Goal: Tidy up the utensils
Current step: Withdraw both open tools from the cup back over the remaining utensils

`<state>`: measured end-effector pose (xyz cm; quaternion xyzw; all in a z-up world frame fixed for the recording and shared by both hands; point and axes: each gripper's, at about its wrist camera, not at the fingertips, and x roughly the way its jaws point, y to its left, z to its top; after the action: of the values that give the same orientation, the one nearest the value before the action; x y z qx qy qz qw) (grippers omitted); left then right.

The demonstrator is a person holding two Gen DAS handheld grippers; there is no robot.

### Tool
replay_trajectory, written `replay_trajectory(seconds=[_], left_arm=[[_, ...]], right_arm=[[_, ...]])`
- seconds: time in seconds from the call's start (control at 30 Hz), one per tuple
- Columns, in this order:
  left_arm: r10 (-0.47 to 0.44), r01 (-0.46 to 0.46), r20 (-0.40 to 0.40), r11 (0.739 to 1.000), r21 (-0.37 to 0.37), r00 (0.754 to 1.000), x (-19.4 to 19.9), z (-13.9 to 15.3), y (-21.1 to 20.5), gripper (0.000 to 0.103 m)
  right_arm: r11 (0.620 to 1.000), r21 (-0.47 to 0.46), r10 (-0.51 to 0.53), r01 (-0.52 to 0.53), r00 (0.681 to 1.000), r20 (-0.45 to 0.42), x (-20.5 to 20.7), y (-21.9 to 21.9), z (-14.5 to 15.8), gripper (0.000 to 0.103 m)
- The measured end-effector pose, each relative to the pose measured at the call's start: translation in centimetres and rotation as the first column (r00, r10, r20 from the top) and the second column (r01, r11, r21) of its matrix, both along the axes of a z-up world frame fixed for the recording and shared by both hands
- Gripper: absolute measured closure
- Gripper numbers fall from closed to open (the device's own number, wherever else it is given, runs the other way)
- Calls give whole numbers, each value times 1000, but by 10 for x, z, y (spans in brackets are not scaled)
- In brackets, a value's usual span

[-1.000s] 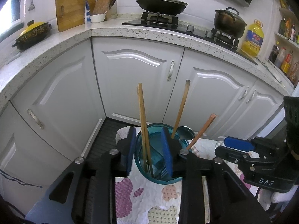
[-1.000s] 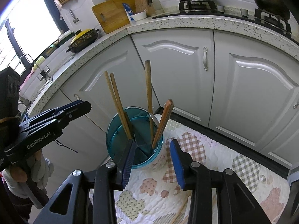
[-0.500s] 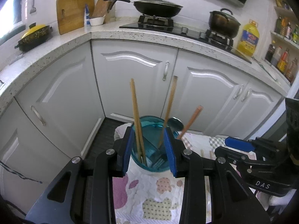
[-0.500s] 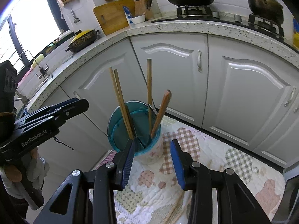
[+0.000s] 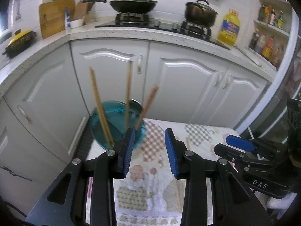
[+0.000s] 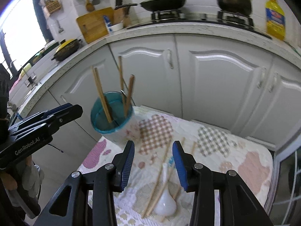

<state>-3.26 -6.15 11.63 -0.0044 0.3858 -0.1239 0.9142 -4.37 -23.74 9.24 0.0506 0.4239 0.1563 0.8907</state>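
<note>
The left gripper [image 5: 149, 149] has its two blue fingers spread apart, and nothing is between them. The right gripper [image 6: 153, 163] is spread apart too, and it holds nothing.

The landmark is the blue utensil cup [image 6: 111, 115]. It stands on the patchwork cloth [image 6: 216, 141], at the cloth's far left corner. The left gripper's left finger [image 5: 128, 150] sits right in front of the cup. The right gripper is nearer the camera than the cup and a bit to its right, not touching it.

Wooden chopsticks [image 6: 100, 95] and two more wooden handles [image 6: 128, 96] stick up out of the cup. They look blurry, so what kind of tools they are is hard to tell.

In front of the cup and to its right, loose chopsticks [image 6: 158, 182] and a white soup spoon [image 6: 165, 201] lie flat on the cloth, just below the right gripper's fingers.

Behind the cup are white cabinet doors [image 6: 216, 81].
</note>
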Motion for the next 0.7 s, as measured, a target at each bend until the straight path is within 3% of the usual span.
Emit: replay_trajectory(seconds=[0.33,0.7], left_arm=[[-93,93,-36,996,6,995,-20,-12,-46,71],[-130,131,-102,991,4,986,-22,-33,-58,71]], right_arm=[[996,-22,-84,84,996,-11,-33,-40,-8,63],[990,-23,-141,141,989,-43,-44,-66,-21,62]])
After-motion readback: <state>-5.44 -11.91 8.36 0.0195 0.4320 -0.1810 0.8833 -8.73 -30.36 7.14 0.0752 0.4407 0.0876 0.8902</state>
